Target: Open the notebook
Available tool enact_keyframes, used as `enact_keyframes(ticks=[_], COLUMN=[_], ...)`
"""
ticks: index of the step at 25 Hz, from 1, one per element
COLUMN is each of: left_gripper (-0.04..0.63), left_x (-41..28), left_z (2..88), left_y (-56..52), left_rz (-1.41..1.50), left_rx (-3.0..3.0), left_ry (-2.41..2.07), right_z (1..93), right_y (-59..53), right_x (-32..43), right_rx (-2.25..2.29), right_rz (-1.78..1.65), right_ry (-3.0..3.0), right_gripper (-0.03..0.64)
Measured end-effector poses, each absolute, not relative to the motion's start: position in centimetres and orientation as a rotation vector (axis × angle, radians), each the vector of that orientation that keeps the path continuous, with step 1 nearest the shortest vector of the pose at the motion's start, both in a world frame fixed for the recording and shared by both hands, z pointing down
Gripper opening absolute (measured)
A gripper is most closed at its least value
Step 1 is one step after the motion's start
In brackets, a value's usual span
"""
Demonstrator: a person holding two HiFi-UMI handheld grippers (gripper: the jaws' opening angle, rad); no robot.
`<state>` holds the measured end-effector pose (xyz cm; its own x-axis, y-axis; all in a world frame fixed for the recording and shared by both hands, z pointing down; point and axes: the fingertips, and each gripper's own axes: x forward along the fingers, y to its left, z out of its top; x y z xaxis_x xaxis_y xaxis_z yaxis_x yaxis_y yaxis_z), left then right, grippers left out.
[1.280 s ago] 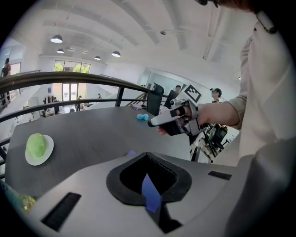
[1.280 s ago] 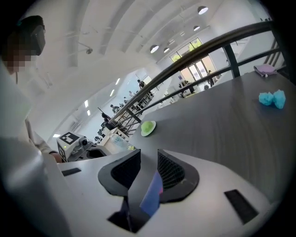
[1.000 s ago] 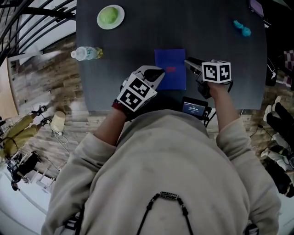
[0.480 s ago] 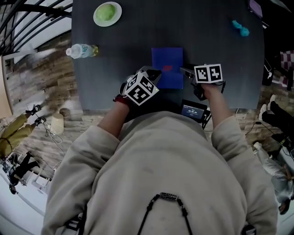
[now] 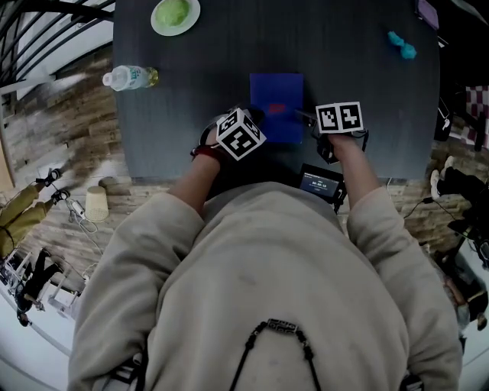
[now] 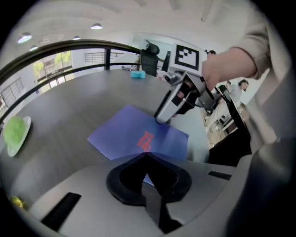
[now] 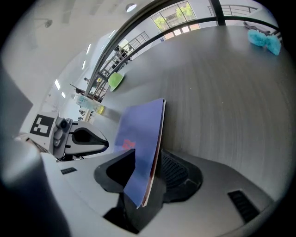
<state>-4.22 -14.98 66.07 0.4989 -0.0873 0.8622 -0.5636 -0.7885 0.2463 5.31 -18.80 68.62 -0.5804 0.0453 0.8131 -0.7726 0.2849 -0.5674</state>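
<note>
The whole notebook (image 5: 276, 107), straddled by the spread right tongs (image 7: 149, 162), may be lifted unless pinned by the pressed-together left tongs (image 6: 146, 157).

Notebook (image 5: 276, 107): on the table (image 5: 367, 99), mid-width, toward the front edge.
Left gripper (image 5: 256, 116): at the notebook's near left side.
Right gripper (image 5: 304, 117): at the notebook's near right corner, with that corner between its jaws.
Plate (image 5: 175, 15): far left of the table.
Bottle (image 5: 130, 76): at the table's left edge, nearer than the plate.
Screen device (image 5: 321, 183): at the front edge, just behind the right gripper.
</note>
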Motion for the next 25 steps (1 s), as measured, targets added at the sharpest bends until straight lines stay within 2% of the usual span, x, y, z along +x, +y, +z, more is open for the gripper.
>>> enact_keyframes(ticks=[7, 25], left_gripper=[0.006, 0.006], left_x=[-5.0, -4.5], left_z=[68.7, 68.9], left_y=[-14.6, -14.8], left_rz=[1.372, 1.459], left_rx=[2.191, 2.166], left_ry=[-0.491, -0.479], right_z=[68.8, 69.1], right_y=[-18.7, -18.9], right_x=[5.3, 5.5], right_rx=[0.653, 0.690], right_rz=[1.367, 1.260], right_ry=[-1.794, -1.777], right_gripper=[0.183, 0.183])
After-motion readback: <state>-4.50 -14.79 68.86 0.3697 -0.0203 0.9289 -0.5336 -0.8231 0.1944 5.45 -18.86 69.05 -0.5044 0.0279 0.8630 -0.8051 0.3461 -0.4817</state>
